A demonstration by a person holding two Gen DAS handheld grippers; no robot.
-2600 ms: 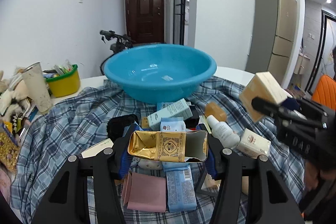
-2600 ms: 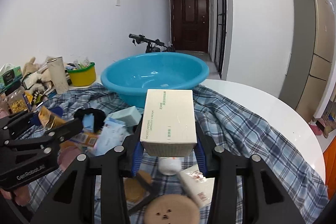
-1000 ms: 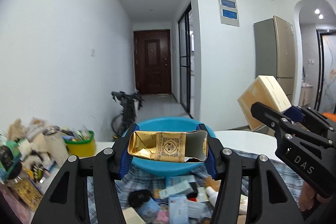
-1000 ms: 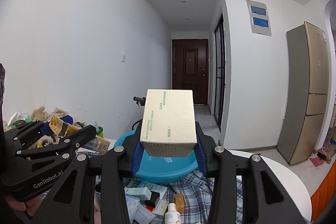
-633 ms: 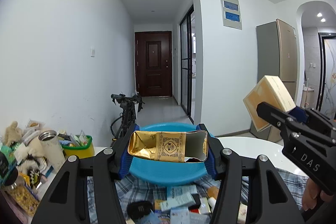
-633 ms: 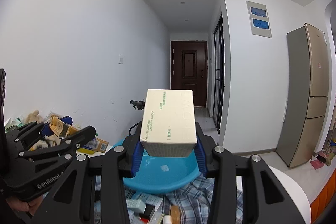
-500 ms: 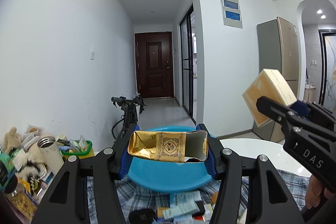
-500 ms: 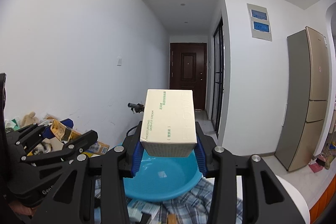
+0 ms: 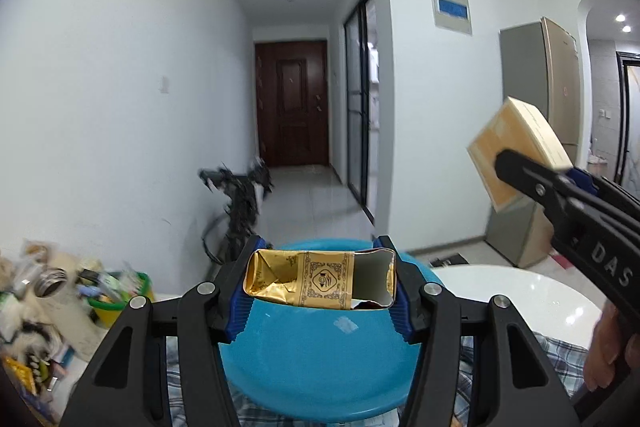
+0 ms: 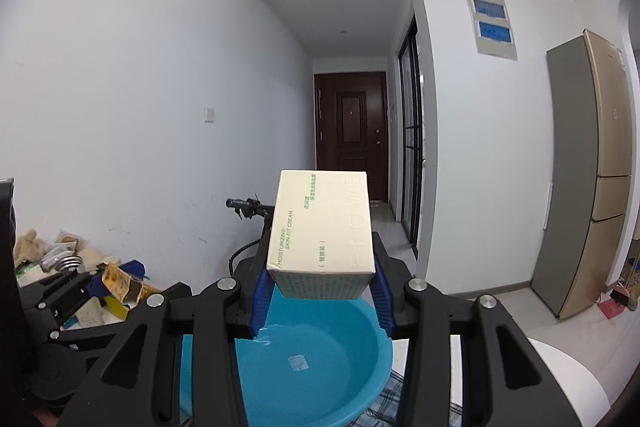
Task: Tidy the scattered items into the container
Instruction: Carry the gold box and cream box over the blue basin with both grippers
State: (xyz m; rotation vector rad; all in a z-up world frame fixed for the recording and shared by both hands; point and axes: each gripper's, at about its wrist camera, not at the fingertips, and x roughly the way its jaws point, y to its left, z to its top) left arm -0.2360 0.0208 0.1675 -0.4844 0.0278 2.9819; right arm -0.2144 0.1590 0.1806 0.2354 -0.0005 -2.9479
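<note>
My left gripper (image 9: 320, 287) is shut on a crumpled gold foil packet (image 9: 320, 282) and holds it above the near rim of the blue basin (image 9: 320, 367). My right gripper (image 10: 322, 283) is shut on a cream-coloured skin cream box (image 10: 322, 231) and holds it above the blue basin (image 10: 320, 367). The basin looks empty apart from a small sticker. In the left wrist view the right gripper and its box (image 9: 516, 163) are up at the right. In the right wrist view the left gripper with the gold packet (image 10: 120, 283) is at the lower left.
The basin stands on a checked cloth (image 9: 560, 355) over a white round table (image 9: 520, 295). A green tub (image 9: 120, 299), a metal cup (image 9: 50, 287) and clutter lie at the table's left. A bicycle (image 9: 240, 195) and a fridge (image 10: 588, 171) stand beyond.
Both grippers have risen from the cloth and moved forward over the basin, each still holding its item. The scattered items have dropped out of view.
</note>
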